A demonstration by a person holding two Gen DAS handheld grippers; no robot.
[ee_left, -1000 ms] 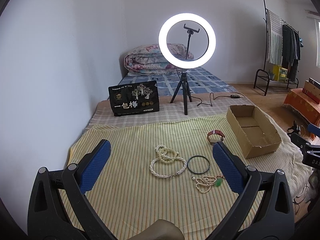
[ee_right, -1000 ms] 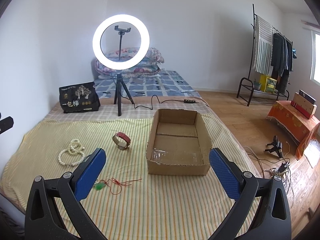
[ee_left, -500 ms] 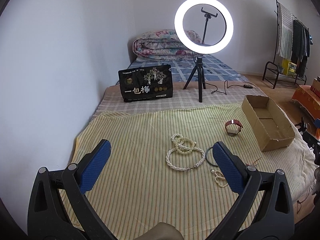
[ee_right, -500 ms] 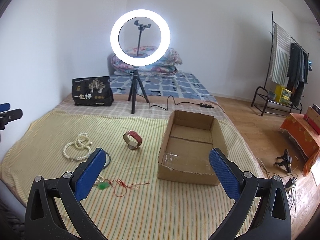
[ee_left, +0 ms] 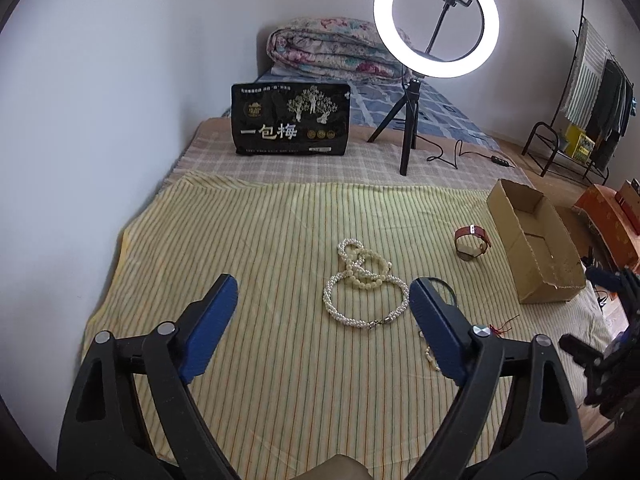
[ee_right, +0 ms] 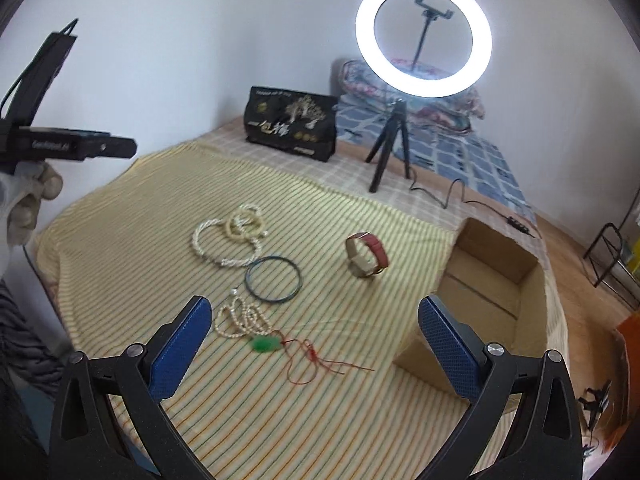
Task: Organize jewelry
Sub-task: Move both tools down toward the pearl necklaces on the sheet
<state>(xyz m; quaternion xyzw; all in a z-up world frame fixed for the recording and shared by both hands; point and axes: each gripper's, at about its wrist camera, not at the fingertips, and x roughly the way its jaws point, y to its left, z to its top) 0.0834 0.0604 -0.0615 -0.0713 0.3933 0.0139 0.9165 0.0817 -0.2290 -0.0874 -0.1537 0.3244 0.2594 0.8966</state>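
On the striped yellow cloth [ee_left: 280,240] lie a white pearl necklace [ee_left: 362,292] with cream bead bracelets [ee_left: 360,258], a dark bangle [ee_right: 273,279], a red-strap watch [ee_left: 472,242], and a small pearl string with a green pendant [ee_right: 264,343] on red cord. An open cardboard box [ee_left: 532,240] stands at the right. My left gripper [ee_left: 322,304] is open and empty, just short of the pearl necklace. My right gripper [ee_right: 314,330] is open and empty, above the pendant and cord; the necklace [ee_right: 224,240], watch [ee_right: 366,254] and box [ee_right: 492,292] lie beyond it.
A ring light on a tripod [ee_left: 436,20] and a black printed bag [ee_left: 290,124] stand behind the cloth. A folded quilt [ee_left: 332,48] lies at the back. A wall runs along the left. A clothes rack [ee_left: 592,92] stands far right.
Both grippers have swung left and tilted down toward the jewelry. The right view now faces the pendant and bangle, with the box shifted to its right. Both stay open.
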